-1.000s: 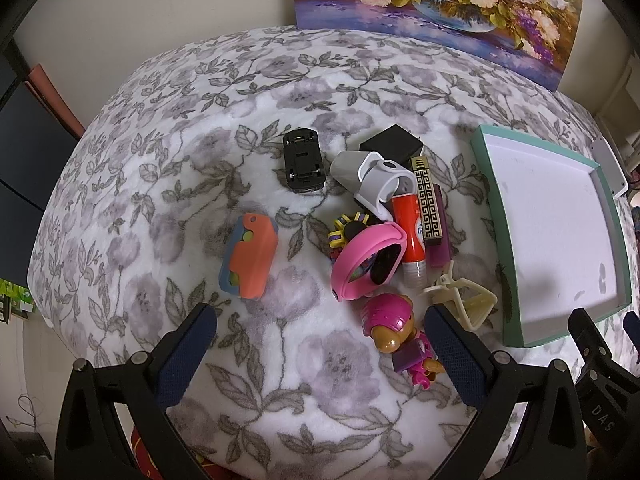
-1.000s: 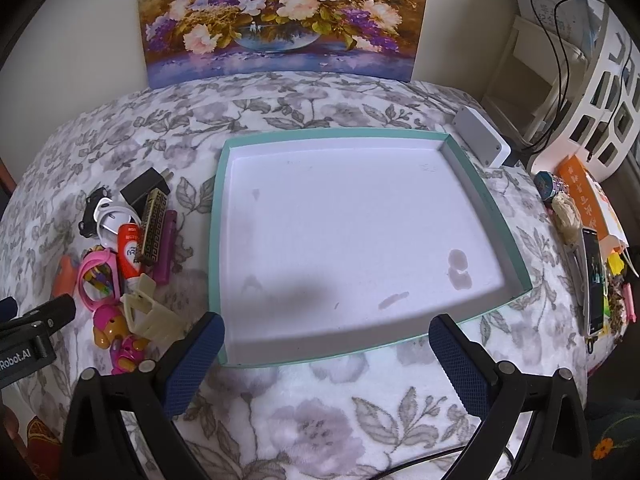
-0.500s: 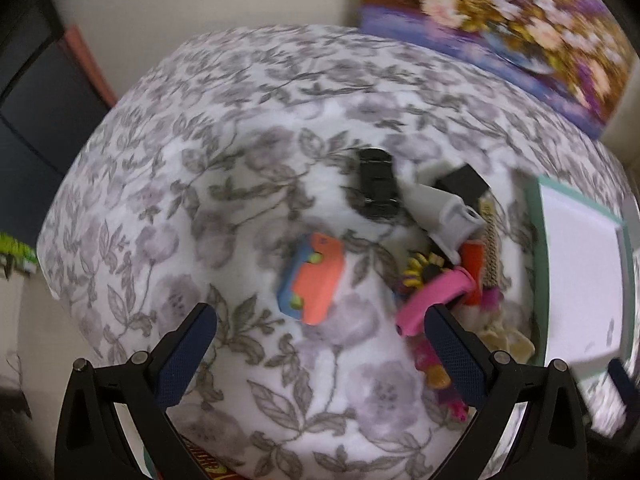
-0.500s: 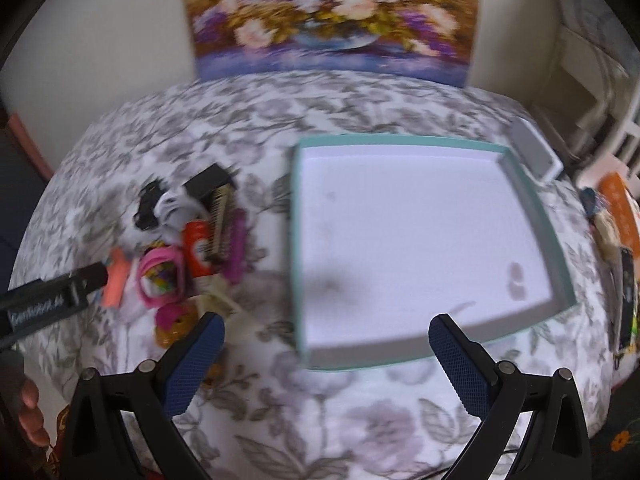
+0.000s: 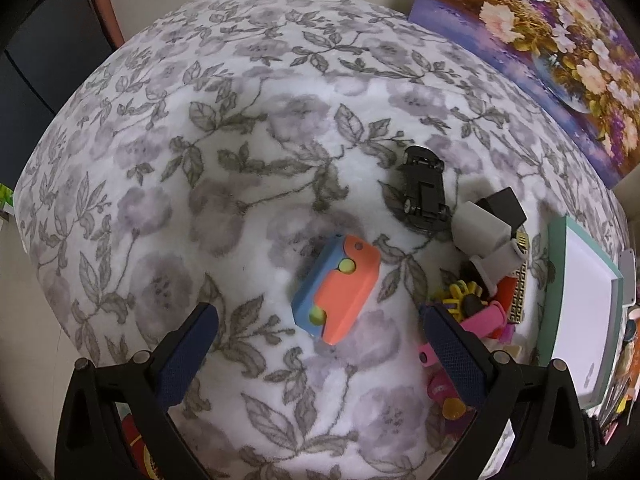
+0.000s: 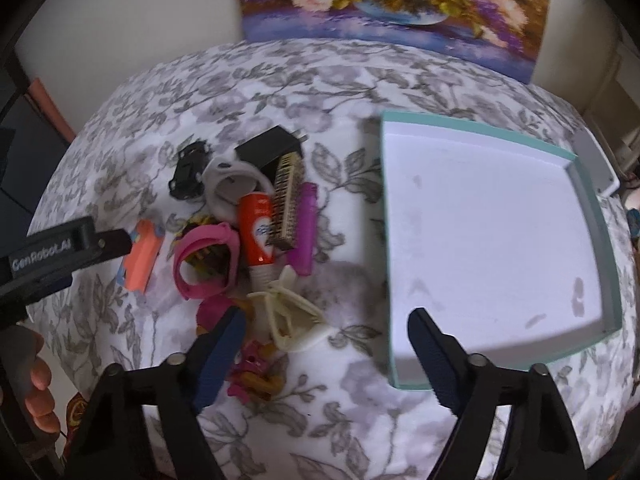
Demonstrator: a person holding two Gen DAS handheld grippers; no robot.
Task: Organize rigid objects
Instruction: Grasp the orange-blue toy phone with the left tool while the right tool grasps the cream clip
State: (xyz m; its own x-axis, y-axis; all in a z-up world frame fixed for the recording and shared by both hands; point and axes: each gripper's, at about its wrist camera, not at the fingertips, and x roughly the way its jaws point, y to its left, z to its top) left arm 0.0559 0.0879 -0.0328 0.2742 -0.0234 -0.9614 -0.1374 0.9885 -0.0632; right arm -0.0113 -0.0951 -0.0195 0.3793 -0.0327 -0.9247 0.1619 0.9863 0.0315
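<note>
Hovering above the floral cloth [image 5: 168,184], the left gripper [image 5: 320,344] has its jaws spread wide and holding nothing; the orange-and-blue block [image 5: 338,286] lies just beyond the fingertips at 12 o'clock, squarely on the gap between them. That alignment suggests this block is the intended first pick, being the one item that sits apart from the pile and therefore the easiest to close on cleanly.

The right gripper [image 6: 324,344] is likewise wide open and empty. It hangs over the near edge of the clutter, with the cream plastic clip [image 6: 290,320] between its fingers and the teal-rimmed tray [image 6: 596,204] at its 1 o'clock. The tray holds nothing, so sorting has not begun.

The remaining items are heaped together at the right gripper's 11 o'clock: pink wristband [image 6: 208,260], orange-red tube [image 6: 258,228], black toy car [image 6: 188,174], comb-like bar [image 6: 286,200] and purple stick [image 6: 304,224], several overlapping. A pink figure [image 6: 256,368] lies partly hidden by the right gripper's left finger; its form is unclear through the blur.
</note>
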